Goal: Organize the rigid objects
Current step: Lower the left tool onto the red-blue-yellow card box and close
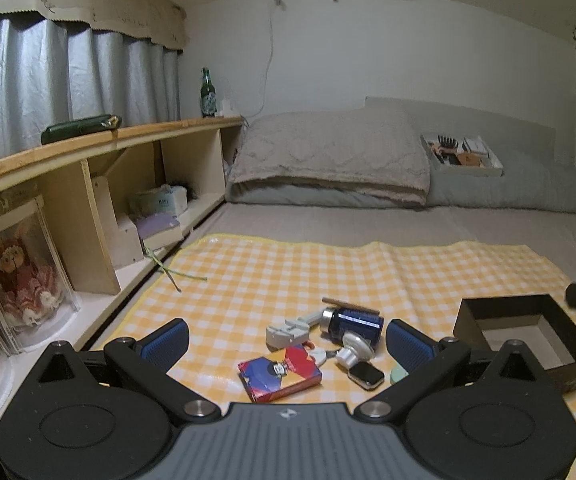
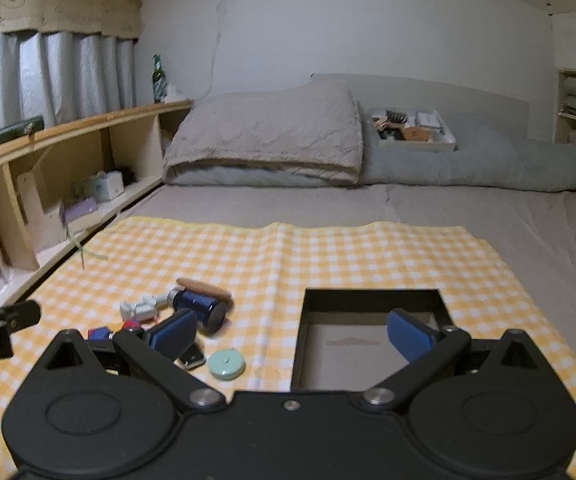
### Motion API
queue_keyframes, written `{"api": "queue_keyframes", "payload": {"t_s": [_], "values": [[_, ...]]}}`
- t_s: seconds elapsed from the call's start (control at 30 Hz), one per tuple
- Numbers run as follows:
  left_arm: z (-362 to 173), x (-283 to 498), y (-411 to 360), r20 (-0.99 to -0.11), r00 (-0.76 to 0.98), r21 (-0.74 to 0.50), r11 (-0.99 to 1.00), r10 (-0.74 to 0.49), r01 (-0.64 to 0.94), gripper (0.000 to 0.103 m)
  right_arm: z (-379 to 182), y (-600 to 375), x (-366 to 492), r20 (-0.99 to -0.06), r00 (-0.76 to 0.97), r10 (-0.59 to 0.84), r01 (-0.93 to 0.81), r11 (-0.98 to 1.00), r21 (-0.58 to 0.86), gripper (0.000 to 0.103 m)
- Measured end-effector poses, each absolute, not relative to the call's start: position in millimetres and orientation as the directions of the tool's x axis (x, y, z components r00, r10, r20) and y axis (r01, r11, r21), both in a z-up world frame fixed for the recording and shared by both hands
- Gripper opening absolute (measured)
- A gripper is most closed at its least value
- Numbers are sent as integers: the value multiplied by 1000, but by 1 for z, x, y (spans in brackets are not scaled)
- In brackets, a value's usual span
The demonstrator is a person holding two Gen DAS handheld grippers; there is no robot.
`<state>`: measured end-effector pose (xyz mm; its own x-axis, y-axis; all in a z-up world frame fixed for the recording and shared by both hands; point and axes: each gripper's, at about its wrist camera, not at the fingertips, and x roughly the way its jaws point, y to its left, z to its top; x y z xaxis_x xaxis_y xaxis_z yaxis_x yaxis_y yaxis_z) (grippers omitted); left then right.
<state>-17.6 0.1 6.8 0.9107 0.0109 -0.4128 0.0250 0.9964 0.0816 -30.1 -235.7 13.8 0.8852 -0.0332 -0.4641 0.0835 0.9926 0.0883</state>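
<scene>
A cluster of small items lies on the yellow checked mat (image 1: 272,272): a red and blue card box (image 1: 280,374), a dark blue jar (image 1: 354,322) on its side, a grey plastic tool (image 1: 288,330), a silver knob (image 1: 354,350), a small smartwatch (image 1: 366,375) and a mint round case (image 2: 226,364). My left gripper (image 1: 287,340) hovers open just short of the cluster, nothing between its fingers. A black open box (image 2: 368,344) sits to the right, empty. My right gripper (image 2: 291,334) is open above the box's near left edge.
A wooden shelf unit (image 1: 100,184) runs along the left with a green bottle (image 1: 207,94) on top. Folded grey bedding (image 1: 328,160) and a white tray of items (image 1: 462,154) lie at the back. A thin green stem (image 1: 180,276) rests on the mat's left edge.
</scene>
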Motion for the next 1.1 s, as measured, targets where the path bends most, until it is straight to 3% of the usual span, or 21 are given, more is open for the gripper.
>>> {"api": "queue_keyframes", "payload": {"t_s": [0.1,0.4,0.6,0.67,0.8,1.0,1.1], "values": [[9,-19,3,-394,919,81,996,3,31,103,24,-247,-32,-433,899,-60,107,991,85,103],[15,18,19,-500,866,48,997,-28,61,103,61,-310,-2,-435,887,-154,199,978,61,102],[16,58,15,-529,848,96,992,-18,81,103,51,-364,36,-504,838,-209,301,948,108,91],[9,75,16,-576,817,79,994,-21,81,103,35,-379,45,-542,820,-183,307,940,146,81],[-16,103,22,-667,744,31,998,-23,59,103,-13,-403,67,-690,715,-111,342,917,207,50],[-58,141,38,-795,606,-90,994,-31,-67,103,-57,-418,92,-798,589,-125,385,912,141,40],[-73,157,39,-823,568,-89,988,1,-130,103,-75,-428,93,-831,543,-124,414,900,137,38]]}}
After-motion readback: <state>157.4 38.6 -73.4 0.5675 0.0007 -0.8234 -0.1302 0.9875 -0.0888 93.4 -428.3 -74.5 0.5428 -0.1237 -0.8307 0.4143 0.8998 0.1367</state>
